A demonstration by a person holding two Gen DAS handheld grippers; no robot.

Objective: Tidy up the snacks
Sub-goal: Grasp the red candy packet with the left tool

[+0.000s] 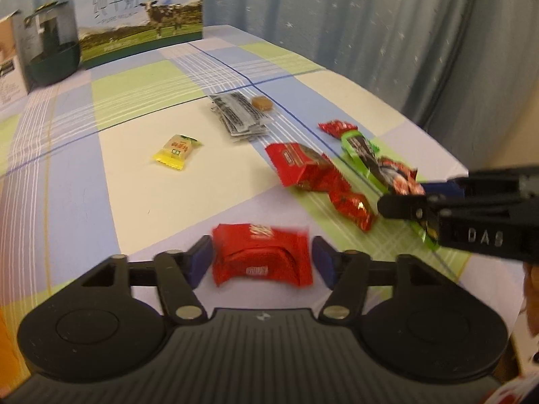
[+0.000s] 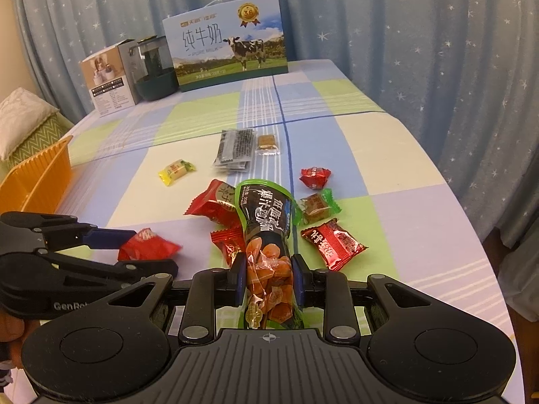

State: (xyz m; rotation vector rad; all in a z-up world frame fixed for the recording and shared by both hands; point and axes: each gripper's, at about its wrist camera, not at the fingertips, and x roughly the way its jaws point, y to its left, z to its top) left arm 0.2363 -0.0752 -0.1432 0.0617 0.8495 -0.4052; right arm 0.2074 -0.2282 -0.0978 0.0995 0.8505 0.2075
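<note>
On the checked cloth of the desk (image 2: 387, 155), wrapped snacks lie scattered in front of a milk carton box (image 2: 229, 43) printed with a cow. The right tongs (image 2: 268, 277) are clamped on a long green-edged snack bag (image 2: 266, 235), its clear lower part showing orange pieces between the two blue pads; the bag's printed top reaches forward over the other sweets. The left tongs (image 1: 262, 261) stand open around a red packet (image 1: 261, 256) that lies on the cloth between the blue pads, with a gap showing on each side; this view is blurred, so a light touch cannot be ruled out. In the right wrist view the same red packet sits just beside the left tongs' blue fingertip (image 2: 107, 238). Farther off lie a yellow candy (image 2: 177, 171), a stack of grey sachets (image 2: 234, 149) and a small brown sweet (image 2: 267, 144) just beside it. An orange basket (image 2: 37, 178) stands at the left edge of the desk, well apart from the snacks.
</note>
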